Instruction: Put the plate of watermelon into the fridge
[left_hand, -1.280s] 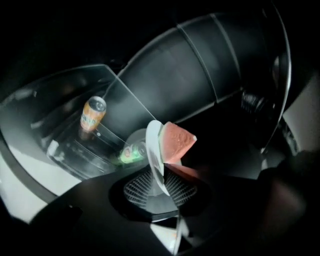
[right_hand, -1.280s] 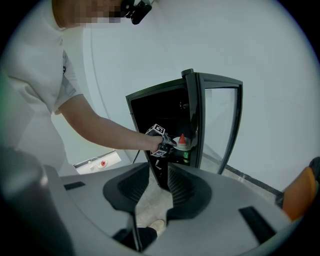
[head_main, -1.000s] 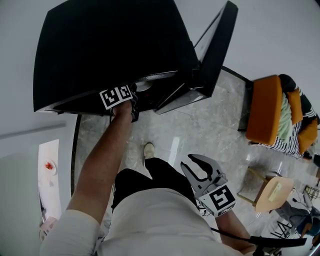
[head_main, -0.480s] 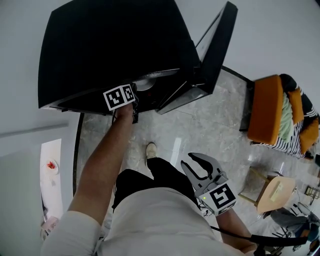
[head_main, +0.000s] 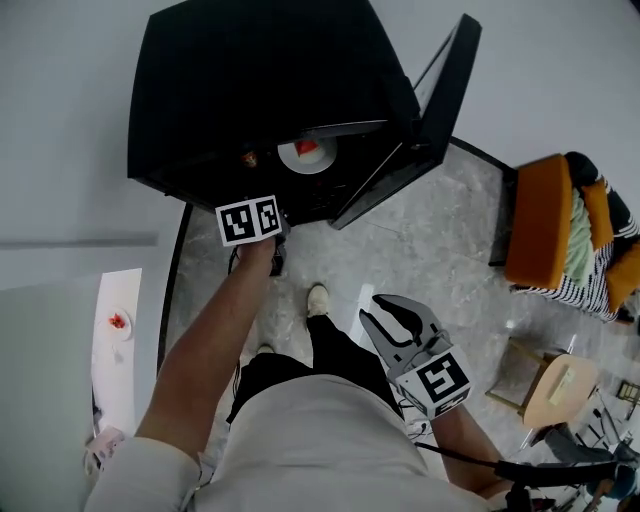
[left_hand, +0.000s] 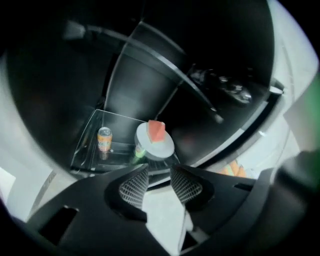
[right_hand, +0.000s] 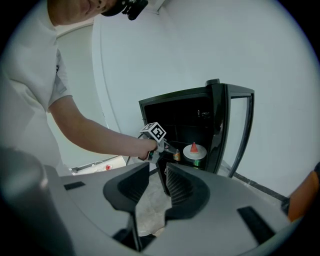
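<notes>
The white plate with a red watermelon wedge stands inside the open black fridge. In the left gripper view the plate and wedge lie ahead of my left gripper, clear of it. This gripper is open and empty, and it hangs just outside the fridge front. The right gripper view shows it short of the plate. My right gripper is open and empty, low by the person's right hip.
The fridge door stands swung open to the right. An orange can sits on the fridge floor and a green can shows just under the plate. An orange chair and a wooden stool stand at the right.
My left gripper has drawn back out of the fridge toward the person. The plate with the watermelon now shows standing alone inside.
</notes>
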